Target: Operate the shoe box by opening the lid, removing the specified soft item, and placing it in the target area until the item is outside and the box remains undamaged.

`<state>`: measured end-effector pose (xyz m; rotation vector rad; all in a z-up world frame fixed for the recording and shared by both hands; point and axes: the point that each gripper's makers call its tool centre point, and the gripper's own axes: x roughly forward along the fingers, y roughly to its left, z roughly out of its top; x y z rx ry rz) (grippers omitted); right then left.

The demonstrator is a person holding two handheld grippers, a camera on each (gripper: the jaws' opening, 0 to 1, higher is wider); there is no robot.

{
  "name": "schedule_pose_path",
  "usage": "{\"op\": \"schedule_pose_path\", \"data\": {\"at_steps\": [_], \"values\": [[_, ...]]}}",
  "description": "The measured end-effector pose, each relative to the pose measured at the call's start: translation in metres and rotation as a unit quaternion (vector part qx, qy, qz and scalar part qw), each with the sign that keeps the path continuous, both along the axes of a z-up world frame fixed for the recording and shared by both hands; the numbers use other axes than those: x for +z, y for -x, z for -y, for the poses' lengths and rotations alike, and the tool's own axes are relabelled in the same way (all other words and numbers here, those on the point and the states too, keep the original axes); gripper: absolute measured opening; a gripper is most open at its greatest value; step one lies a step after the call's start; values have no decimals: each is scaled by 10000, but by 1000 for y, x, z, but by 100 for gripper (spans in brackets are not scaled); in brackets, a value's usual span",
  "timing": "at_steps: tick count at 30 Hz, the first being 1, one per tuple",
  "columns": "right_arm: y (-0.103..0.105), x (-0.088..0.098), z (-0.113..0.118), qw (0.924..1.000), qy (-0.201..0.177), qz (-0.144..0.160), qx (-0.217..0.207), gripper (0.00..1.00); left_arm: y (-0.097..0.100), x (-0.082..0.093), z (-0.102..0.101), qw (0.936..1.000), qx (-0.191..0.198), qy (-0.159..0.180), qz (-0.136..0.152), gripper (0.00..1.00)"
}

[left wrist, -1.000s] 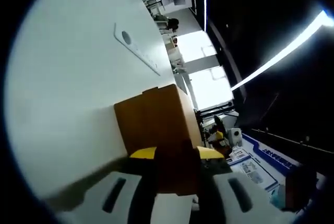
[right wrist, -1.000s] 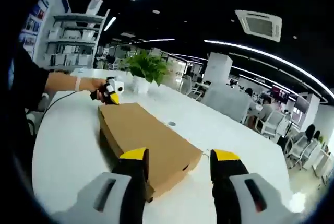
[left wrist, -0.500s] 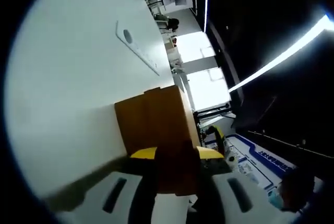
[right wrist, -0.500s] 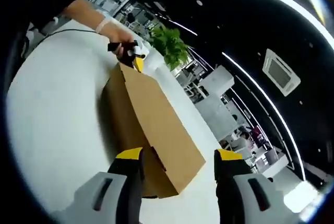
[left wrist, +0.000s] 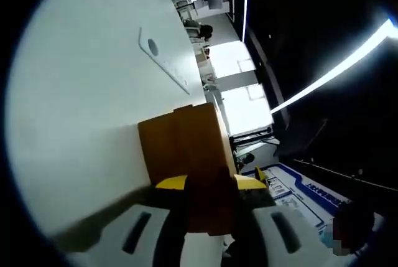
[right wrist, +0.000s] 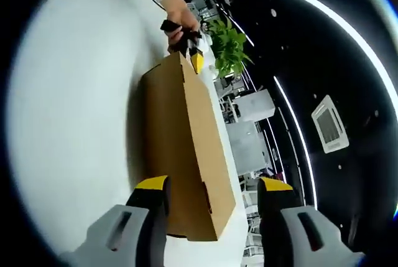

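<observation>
Plainly, with the left gripper [left wrist: 210, 183] pinching one end of the shut shoe box [right wrist: 186, 149] on the white table [right wrist: 74, 93] and the right gripper [right wrist: 212, 186] spread around the other, uneven pulling could crease the cardboard.

plain brown shoe box [right wrist: 186, 149], white table [right wrist: 68, 105], yellow-tipped grey fingers [right wrist: 152, 186].

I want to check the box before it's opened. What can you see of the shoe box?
The shoe box is plain brown cardboard, long and flat, with its lid shut, lying on the white table. The left gripper, held by a hand, clamps its far end. The near end sits between the open jaws of the right gripper; contact there is unclear. No damage shows.
</observation>
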<state>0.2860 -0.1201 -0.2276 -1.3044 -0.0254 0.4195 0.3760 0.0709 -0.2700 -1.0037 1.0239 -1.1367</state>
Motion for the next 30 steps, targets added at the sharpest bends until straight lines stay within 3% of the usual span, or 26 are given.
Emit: {"op": "schedule_pose_path", "data": {"at_steps": [4, 7, 12, 17, 23, 30], "values": [[-3, -5, 2, 9999, 42, -4, -94, 58, -4, 0, -2, 10000, -35, -35, 35, 26], [-4, -12, 1, 9998, 158, -41, -148, 58, -9, -2, -5, 9999, -100, 122, 14, 26], [-5, -9, -8, 9961, 791, 362, 126, 59, -6, -1, -3, 9997, -131, 211, -8, 26], [-4, -10, -11, 9958, 791, 422, 190, 59, 2, 0, 0, 9997, -114, 227, -11, 26], [-10, -16, -6, 9951, 890, 424, 43, 60, -6, 0, -3, 9998, -57, 169, 0, 26], [-10, -17, -7, 9919, 1096, 640, 39, 60, -7, -1, -3, 9999, -21, 149, -36, 26]]}}
